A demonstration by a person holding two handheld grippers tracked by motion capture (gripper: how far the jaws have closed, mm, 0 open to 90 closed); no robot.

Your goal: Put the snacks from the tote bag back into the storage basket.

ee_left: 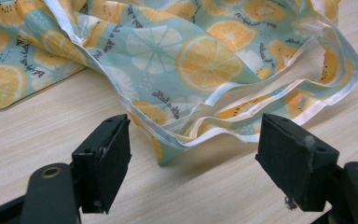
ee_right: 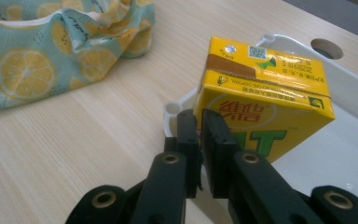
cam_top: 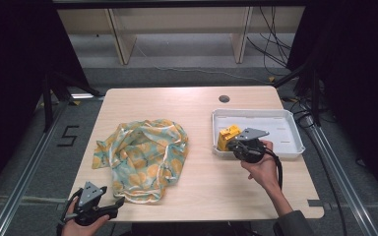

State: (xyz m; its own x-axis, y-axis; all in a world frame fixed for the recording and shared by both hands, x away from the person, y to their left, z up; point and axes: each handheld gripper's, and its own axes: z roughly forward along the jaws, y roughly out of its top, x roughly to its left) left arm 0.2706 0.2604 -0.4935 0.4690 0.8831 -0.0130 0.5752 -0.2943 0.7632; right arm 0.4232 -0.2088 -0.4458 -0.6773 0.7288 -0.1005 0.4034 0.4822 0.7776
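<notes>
R gripper [ee_right: 199, 135] sits at the near-left corner of the white tray [cam_top: 295, 129], jaws closed nearly pad to pad. Nothing clamped that I can see; the yellow juice carton [ee_right: 265, 100] stands just behind the tips, inside the tray, upright. Can't tell if the tips touch its front face.

Carton: small laminated-paper brick, glossy print, folded flap seam on top w/ foil straw hole. Judging by the square faces it's probably full, so light-to-moderate wt, semi-stiff, and it dents if squeezed hard. Skin looks slick. Best hold IMO: pads across the two broad faces, mid-height, moderate force. Avoid the top fold & corners.

Tray: thin rigid plastic, rounded corners, raised rim. Likely slides on the table [cam_top: 211, 177] if nudged.

L gripper [ee_left: 193, 161] is at the near-left table edge, jaws wide apart, empty, aimed at the near hem of the scarf [ee_left: 177, 60]. Scarf is a crumpled heap mid-table, well apart from the tray: thin silky fabric, citrus print on teal, pale bound edge. Very light, limp, slippery. Pinch the hem or a raised fold, not flat cloth.

Table: light wood-grain laminate, smooth.
</notes>
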